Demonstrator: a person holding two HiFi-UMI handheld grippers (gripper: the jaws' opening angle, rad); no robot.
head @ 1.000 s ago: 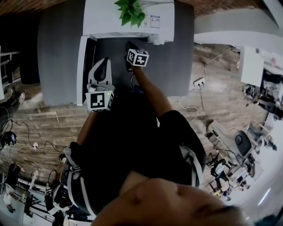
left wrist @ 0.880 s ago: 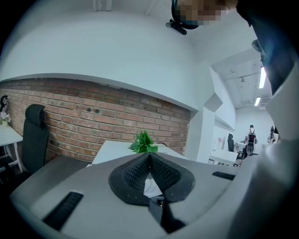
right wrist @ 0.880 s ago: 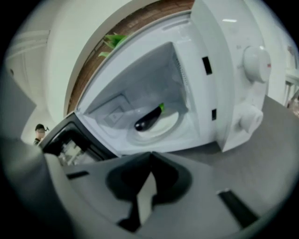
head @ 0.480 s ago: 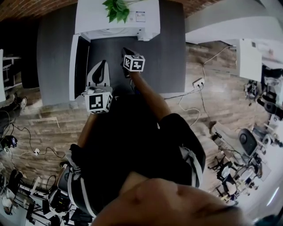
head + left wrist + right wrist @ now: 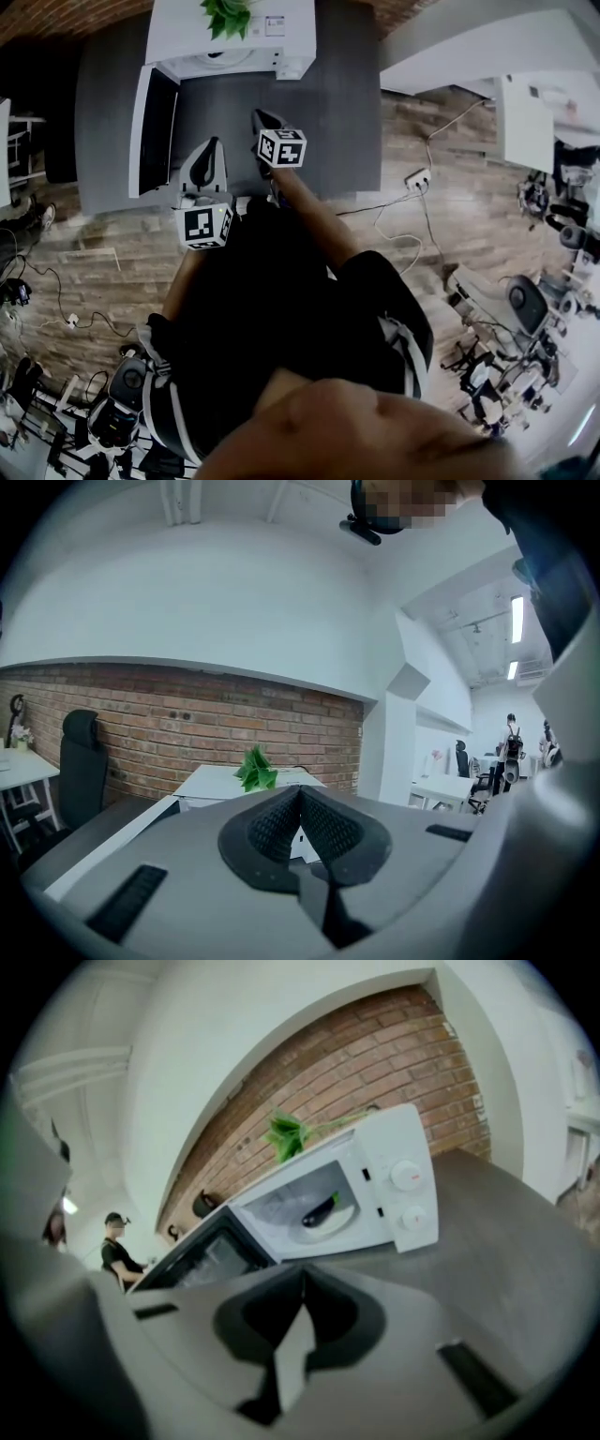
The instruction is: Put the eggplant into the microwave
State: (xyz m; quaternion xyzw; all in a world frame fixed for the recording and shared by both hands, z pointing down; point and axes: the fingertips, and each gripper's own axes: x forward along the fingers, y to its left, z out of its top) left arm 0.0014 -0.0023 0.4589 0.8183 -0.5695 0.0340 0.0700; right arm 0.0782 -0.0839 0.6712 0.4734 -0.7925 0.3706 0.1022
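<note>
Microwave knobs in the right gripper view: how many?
2, both on the microwave front, right of the eggplant inside: upper knob, lower knob directly beneath. None seem hidden.

No text legible anywhere, small sticker (image 5: 274,25) on the microwave (image 5: 178,42) top too blurred to read, two marker cubes (image 5: 204,226) show only black-and-white square patterns, not letters or numbers
</note>
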